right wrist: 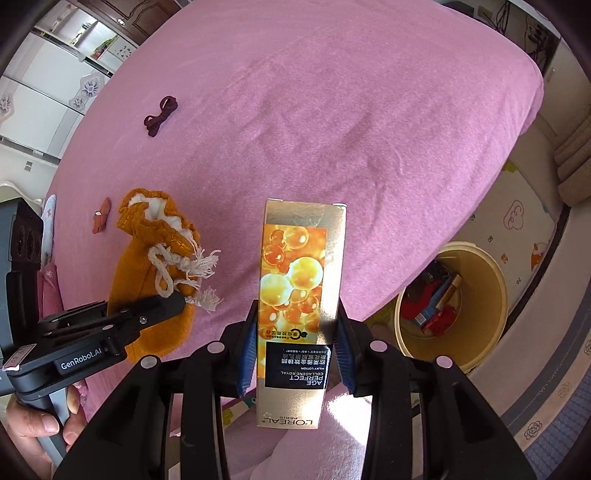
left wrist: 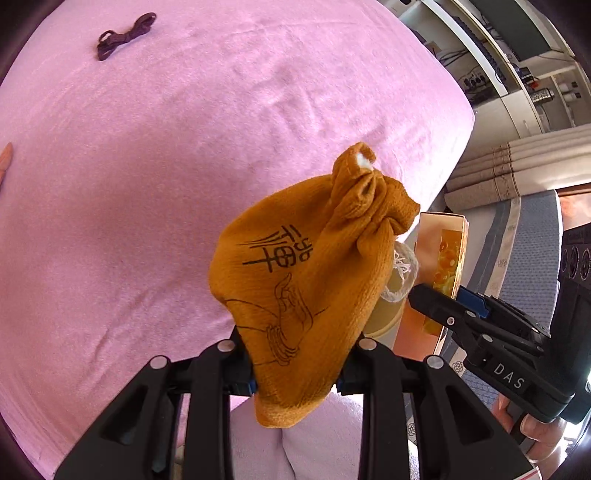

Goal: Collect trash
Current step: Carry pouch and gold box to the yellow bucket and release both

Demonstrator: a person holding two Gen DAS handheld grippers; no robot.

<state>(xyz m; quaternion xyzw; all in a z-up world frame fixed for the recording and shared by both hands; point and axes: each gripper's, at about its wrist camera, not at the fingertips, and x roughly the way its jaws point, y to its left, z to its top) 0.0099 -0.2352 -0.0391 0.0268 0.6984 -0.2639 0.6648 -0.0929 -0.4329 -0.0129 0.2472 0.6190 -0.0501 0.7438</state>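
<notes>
My left gripper is shut on an orange drawstring pouch with black drawings, held above the pink bed. The pouch also shows in the right wrist view, with its white cord loose. My right gripper is shut on a gold L'Oreal carton, held upright over the bed's edge. The carton shows behind the pouch in the left wrist view. A beige trash bin with red and blue items inside stands on the floor to the right.
The pink bed fills both views. A dark purple cord bundle lies on it, also in the left wrist view. A small reddish scrap lies near the pouch. A patterned floor mat lies beyond the bin.
</notes>
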